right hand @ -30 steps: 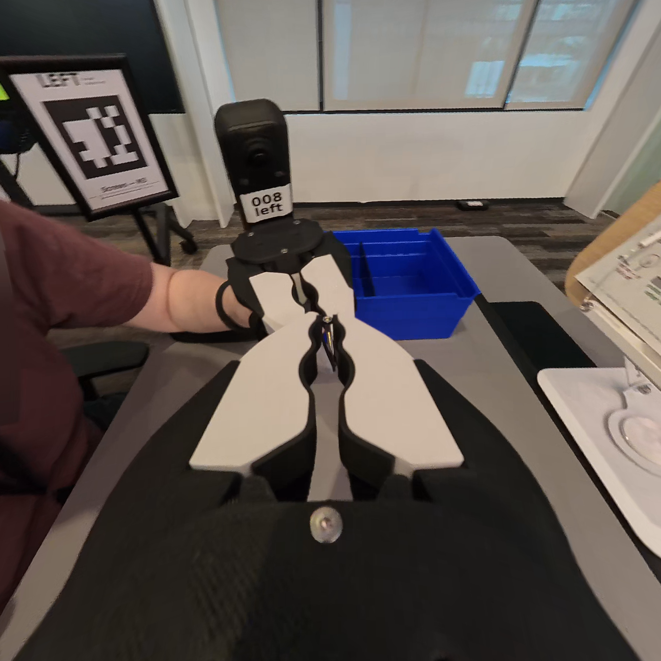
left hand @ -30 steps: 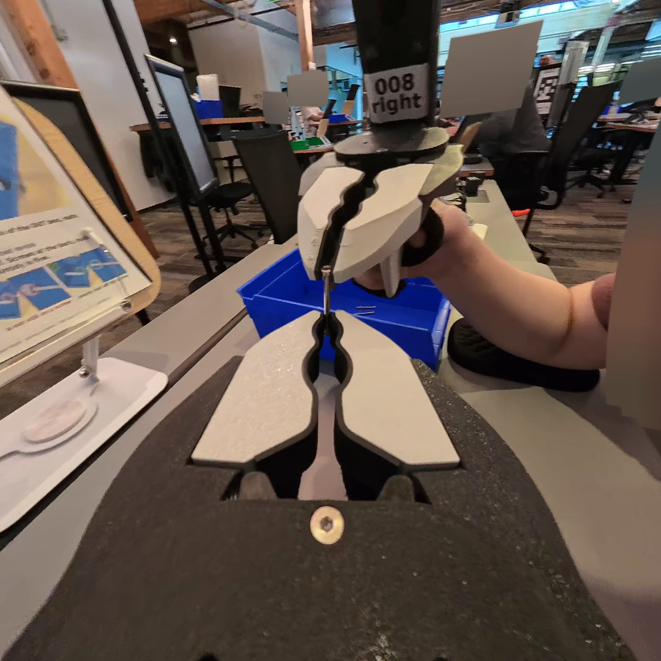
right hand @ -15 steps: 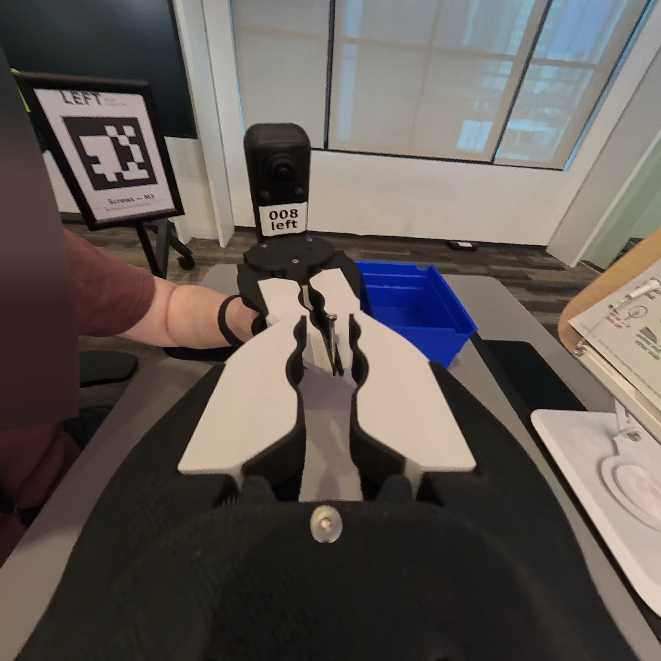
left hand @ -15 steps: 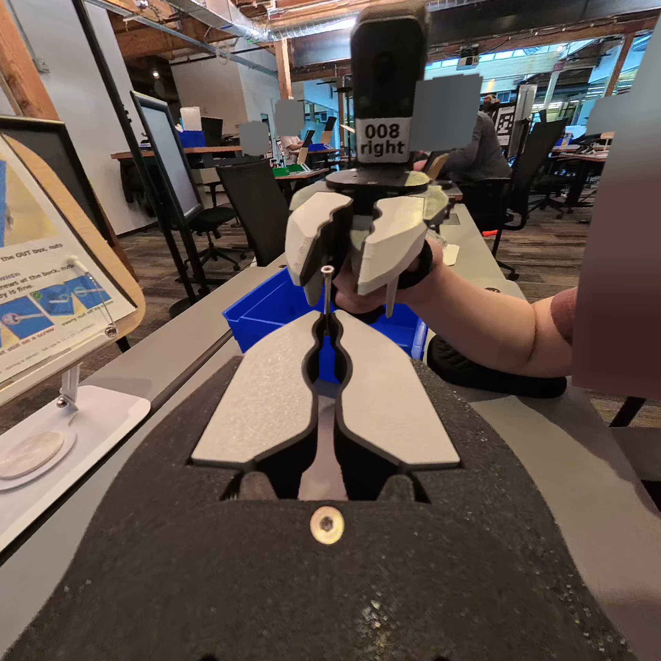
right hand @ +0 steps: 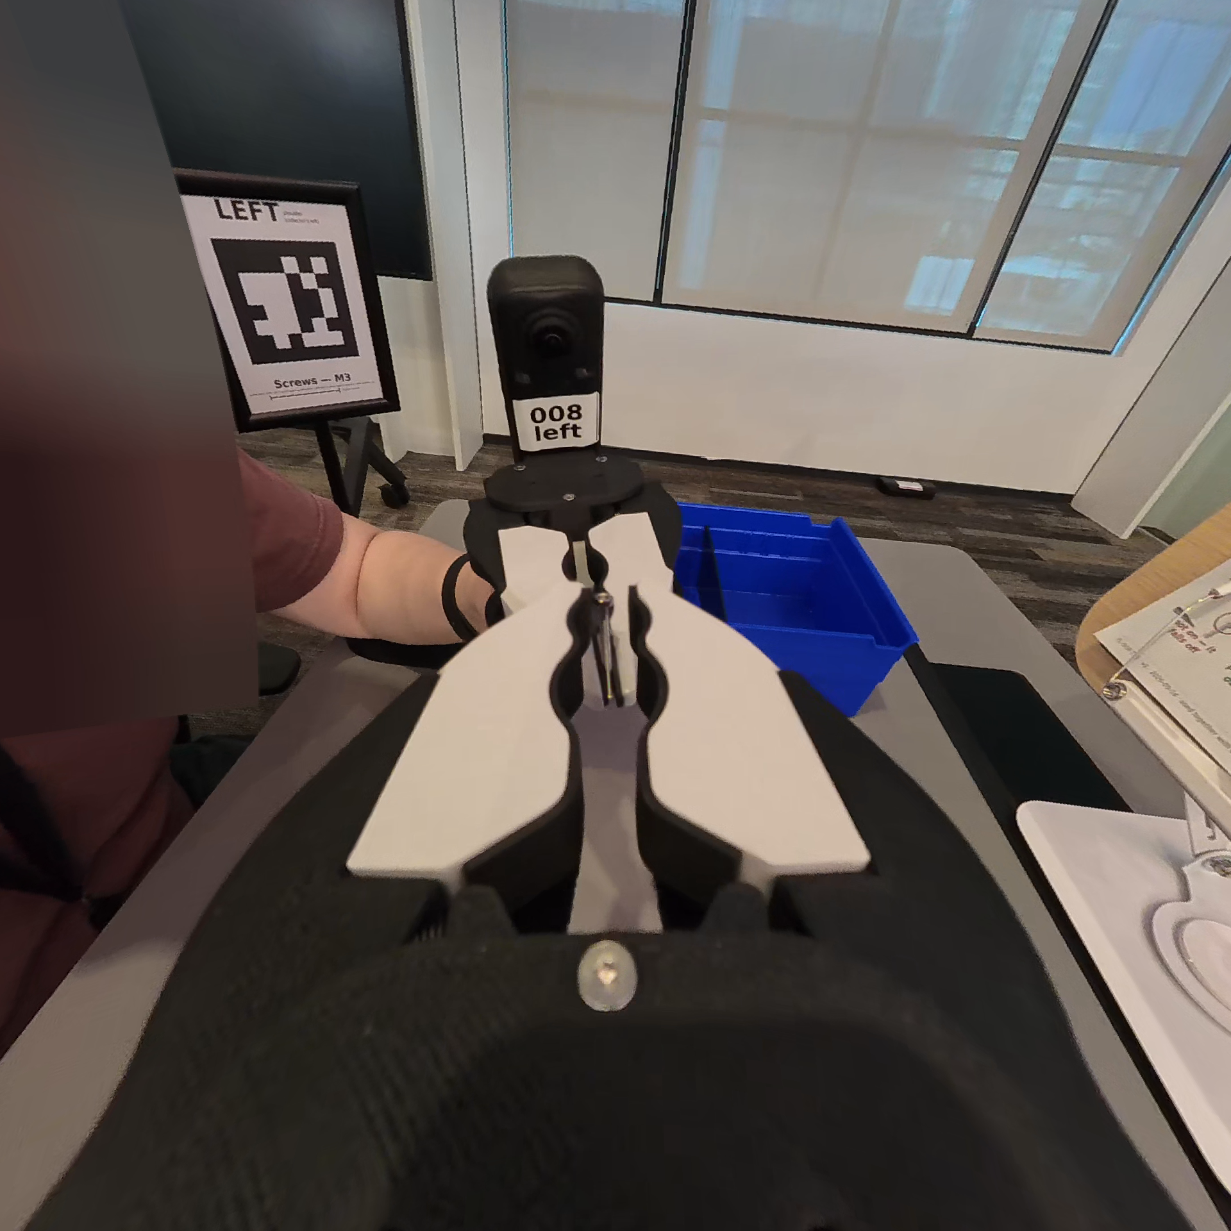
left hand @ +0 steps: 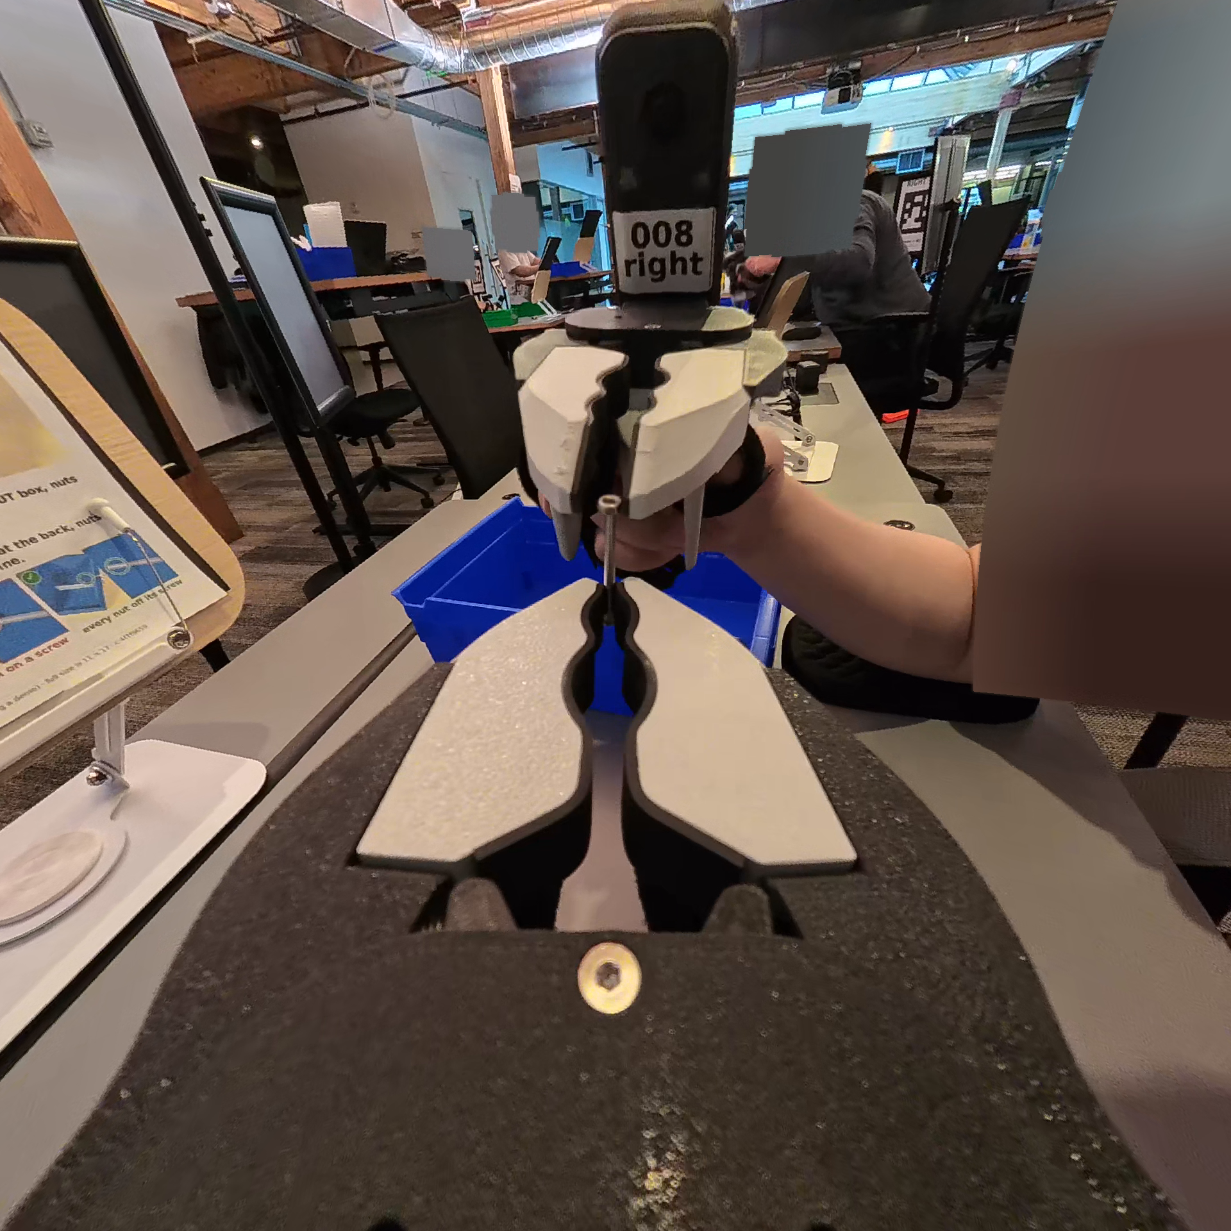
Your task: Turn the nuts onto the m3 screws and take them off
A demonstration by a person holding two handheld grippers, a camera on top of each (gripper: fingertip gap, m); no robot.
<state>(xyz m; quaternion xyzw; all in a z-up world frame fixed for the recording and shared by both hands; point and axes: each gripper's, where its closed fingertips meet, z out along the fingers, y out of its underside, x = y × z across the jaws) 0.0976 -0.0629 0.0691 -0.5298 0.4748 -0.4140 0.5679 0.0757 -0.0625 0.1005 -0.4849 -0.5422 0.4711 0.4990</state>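
Observation:
My left gripper [left hand: 608, 586] is shut on the lower end of a thin metal screw [left hand: 607, 553], which stands up from its tips. The small wider piece on the screw's top end could be a head or a nut; I cannot tell. My right gripper [left hand: 607, 514] faces it, with the jaws a little apart around that top end. In the right wrist view the right gripper [right hand: 603, 593] is open and the screw [right hand: 605, 646] stands in the gap without touching the fingers. The left gripper's tips [right hand: 611, 696] show through the gap.
A blue divided bin [left hand: 479, 586] [right hand: 799, 619] stands on the grey table [left hand: 300, 699] behind the grippers. An instruction sheet on a white stand [left hand: 80, 566] [right hand: 1186, 666] is beside it. A black pad [left hand: 866, 686] lies under the forearm, and a marker sign [right hand: 286, 300] stands off the table. Less than 4 cm separates the two grippers' tips.
The right gripper was shut on the screw's top end and has let go. Its jaws are now narrower than half a second ago. The left gripper still holds the screw.

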